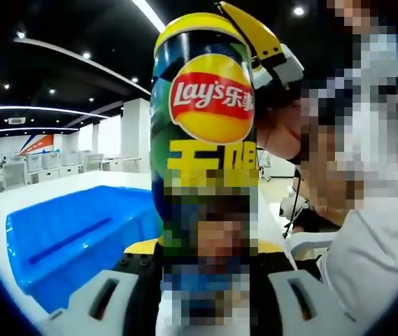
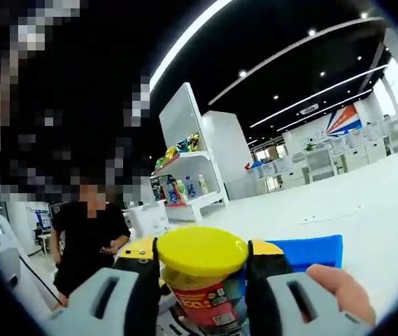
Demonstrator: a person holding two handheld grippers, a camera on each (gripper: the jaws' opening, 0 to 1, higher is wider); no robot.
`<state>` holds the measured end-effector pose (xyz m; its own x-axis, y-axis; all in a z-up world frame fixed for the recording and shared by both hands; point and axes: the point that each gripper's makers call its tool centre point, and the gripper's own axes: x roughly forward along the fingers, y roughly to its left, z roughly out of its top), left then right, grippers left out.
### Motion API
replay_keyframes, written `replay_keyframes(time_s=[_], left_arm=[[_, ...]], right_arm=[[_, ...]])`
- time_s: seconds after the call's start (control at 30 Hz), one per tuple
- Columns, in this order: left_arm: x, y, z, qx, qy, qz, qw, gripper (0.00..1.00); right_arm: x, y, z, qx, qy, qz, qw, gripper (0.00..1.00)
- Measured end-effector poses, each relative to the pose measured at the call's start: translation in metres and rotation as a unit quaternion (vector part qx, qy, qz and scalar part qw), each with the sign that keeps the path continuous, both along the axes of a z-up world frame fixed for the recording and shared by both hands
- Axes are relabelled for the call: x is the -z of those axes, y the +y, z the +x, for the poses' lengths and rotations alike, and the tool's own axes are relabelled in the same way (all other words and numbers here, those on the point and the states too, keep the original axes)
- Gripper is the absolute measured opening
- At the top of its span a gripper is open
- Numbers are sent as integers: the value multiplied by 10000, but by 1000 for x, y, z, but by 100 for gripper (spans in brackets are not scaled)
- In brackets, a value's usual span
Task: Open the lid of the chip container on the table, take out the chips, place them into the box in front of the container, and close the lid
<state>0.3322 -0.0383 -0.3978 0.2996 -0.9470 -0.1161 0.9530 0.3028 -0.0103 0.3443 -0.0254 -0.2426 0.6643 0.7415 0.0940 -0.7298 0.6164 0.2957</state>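
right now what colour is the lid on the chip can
Yellow; the lid shows best in the right gripper view, between the fingers.

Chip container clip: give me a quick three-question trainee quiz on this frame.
1. True or false: the yellow lid is on the chip container.
2. What colour is the box beside the container?
3. The right gripper has its jaws: A) around the container's lidded end B) apart over the box C) on a shelf.

Key: 1 true; 2 blue; 3 A.
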Motion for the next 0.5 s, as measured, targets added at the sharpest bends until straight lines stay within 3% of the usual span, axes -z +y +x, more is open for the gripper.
replay_keyframes(time_s=[0.17, 0.23, 0.43, 0.5], left_arm=[[1, 0, 1, 3, -10, 58, 10000, 48], [1, 0, 1, 7, -18, 82, 10000, 48], [2, 0, 1, -45, -35, 124, 9999, 48], [2, 0, 1, -50, -33, 101, 9999, 48]], right_arm=[[-10, -15, 2, 236, -148, 123, 9995, 47], [-15, -25, 4, 468, -323, 65, 9984, 47], [-16, -41, 0, 722, -437, -52, 9964, 47], [-17, -56, 5, 1061, -654, -228, 9919, 47]])
